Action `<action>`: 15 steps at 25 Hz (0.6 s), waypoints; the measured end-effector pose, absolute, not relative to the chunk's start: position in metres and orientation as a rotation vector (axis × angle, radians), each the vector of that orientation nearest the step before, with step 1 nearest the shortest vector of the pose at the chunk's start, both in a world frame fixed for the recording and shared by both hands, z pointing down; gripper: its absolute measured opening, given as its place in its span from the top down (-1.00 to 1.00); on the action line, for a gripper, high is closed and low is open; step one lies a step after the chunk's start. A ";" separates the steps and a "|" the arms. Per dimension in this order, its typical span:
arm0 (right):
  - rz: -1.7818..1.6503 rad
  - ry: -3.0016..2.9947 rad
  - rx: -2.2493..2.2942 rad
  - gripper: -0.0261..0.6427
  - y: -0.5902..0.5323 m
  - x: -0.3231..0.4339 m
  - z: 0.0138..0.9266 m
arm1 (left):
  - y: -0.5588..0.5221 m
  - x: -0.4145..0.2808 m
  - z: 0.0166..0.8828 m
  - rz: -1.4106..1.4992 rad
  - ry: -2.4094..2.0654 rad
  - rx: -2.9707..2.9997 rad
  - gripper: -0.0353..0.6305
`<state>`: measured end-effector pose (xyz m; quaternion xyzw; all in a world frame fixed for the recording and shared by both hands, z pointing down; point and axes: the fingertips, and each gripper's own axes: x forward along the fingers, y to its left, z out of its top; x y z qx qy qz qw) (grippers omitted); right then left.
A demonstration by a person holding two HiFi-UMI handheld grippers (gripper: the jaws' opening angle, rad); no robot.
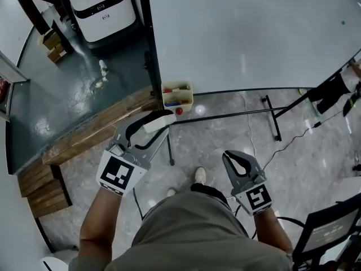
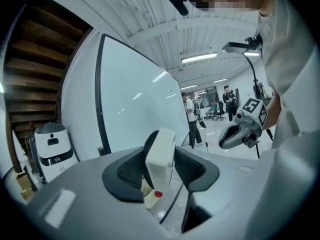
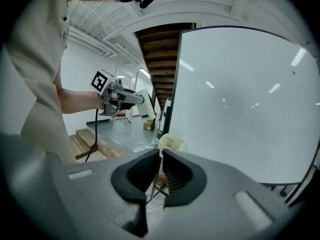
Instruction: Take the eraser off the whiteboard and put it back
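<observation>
A white block eraser point(image 1: 153, 125) lies clamped in my left gripper point(image 1: 166, 122), held out in front of the whiteboard point(image 1: 248, 33), below its lower left corner. In the left gripper view the eraser point(image 2: 161, 146) stands upright between the two black pads, which press on its sides. A cream tray point(image 1: 177, 95) with markers hangs at the board's lower left corner, just beyond the eraser. My right gripper point(image 1: 230, 158) hovers lower and to the right, shut with nothing in it. The right gripper view shows its pads point(image 3: 150, 171) nearly touching, and the board point(image 3: 240, 99) beyond.
The board's black stand legs point(image 1: 271, 117) and a cable run across the speckled floor. A white wheeled machine point(image 1: 101, 4) stands on a dark raised platform edged by a wooden plank point(image 1: 96, 129). Wooden steps point(image 1: 42, 188) lie at the left. A dark screen point(image 1: 333, 230) is at bottom right.
</observation>
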<state>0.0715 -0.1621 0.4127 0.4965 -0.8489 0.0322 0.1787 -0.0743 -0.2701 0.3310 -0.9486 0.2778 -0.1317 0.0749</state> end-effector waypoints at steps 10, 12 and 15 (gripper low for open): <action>0.155 -2.321 1.535 0.88 -0.178 0.146 0.426 | -0.361 -0.003 0.406 -0.556 0.686 -2.818 0.34; 0.169 -2.310 1.550 0.88 -0.178 0.157 0.428 | -0.373 0.003 0.427 -0.614 0.684 -2.822 0.34; 0.186 -2.293 1.570 0.88 -0.177 0.172 0.431 | -0.383 0.012 0.451 -0.678 0.660 -2.817 0.34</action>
